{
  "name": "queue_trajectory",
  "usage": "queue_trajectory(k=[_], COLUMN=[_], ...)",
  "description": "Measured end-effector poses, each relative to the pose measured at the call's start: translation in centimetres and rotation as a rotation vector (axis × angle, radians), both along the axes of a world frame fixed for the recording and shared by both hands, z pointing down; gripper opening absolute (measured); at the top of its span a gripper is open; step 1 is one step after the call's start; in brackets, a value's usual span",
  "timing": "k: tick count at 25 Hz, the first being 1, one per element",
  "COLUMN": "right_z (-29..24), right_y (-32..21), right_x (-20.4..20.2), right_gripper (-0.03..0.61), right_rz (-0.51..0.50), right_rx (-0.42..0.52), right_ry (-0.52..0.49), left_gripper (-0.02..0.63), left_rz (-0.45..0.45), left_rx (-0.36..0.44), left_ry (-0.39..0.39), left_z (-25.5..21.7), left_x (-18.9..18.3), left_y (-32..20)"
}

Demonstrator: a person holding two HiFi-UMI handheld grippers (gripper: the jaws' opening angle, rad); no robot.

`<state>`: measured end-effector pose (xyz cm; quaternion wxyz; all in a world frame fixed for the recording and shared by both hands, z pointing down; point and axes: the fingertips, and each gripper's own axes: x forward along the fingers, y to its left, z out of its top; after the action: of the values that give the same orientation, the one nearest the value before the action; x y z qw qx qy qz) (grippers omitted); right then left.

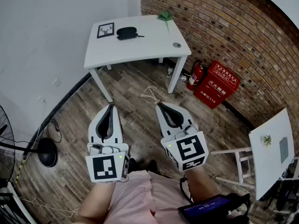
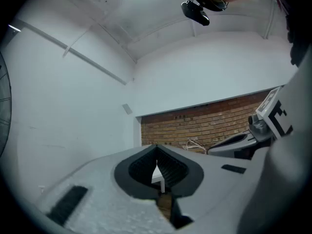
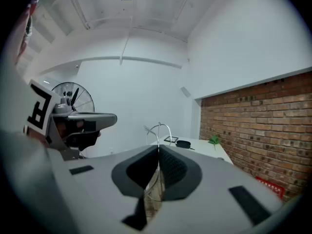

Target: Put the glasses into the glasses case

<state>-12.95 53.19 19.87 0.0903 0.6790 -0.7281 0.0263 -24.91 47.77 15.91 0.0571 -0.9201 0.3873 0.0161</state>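
Observation:
Far ahead, a black glasses case [image 1: 127, 32] lies shut on a white table [image 1: 140, 45]; in the right gripper view the glasses case [image 3: 183, 143] is small beyond the jaws. My right gripper [image 1: 159, 104] is shut on thin wire-framed glasses [image 1: 149, 95], which stick out past its tips over the wooden floor. The glasses [image 3: 159, 129] rise as a wire loop above the closed right gripper [image 3: 158, 151]. My left gripper [image 1: 111, 105] hangs beside it, shut and holding nothing; in the left gripper view the left gripper [image 2: 157, 151] has its tips together. Both grippers are well short of the table.
On the table also sit a framed picture [image 1: 105, 30], a green sprig [image 1: 165, 17] and a small round object [image 1: 176, 45]. A fire extinguisher [image 1: 195, 74] and red box [image 1: 217, 84] stand by the brick wall. A fan [image 1: 28, 148] is at left, another white table [image 1: 273, 153] at right.

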Motion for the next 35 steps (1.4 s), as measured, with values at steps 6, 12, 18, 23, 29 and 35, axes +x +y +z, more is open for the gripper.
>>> queue_trajectory(k=[6,12,18,23,29,35], right_z=[0.2,-0.1,-0.8,-1.5,-1.2,1.2], right_y=[0.3,0.3,0.3,-1.2,-4.9,-11.0], right_x=[0.1,0.4,1.7,2.4,3.6,5.3], right_gripper=[0.012,0.012,0.014,0.014,0.014,0.014], right_rz=[-0.004,-0.003,-0.008,-0.018,-0.016,-0.014], right_rx=[0.002,0.019,0.037,0.052,0.045,-0.001], right_ry=[0.004,0.008,-0.011,0.01,0.017,0.012], left_gripper=[0.003,0.003,0.003,0.003,0.003,0.003], left_rz=[0.0,-0.004,-0.025,-0.044,-0.056,-0.052], left_rx=[-0.001,0.002,0.008,0.004,-0.012,-0.06], left_ry=[-0.001,-0.008,-0.011,-0.012,-0.013,-0.025], left_z=[0.4,0.4,0.2,0.5,1.4,3.7], left_x=[0.2,0.4,1.0,1.2,1.9,3.7], left_y=[0.4,0.7,1.1,0.1,-3.6,-10.3])
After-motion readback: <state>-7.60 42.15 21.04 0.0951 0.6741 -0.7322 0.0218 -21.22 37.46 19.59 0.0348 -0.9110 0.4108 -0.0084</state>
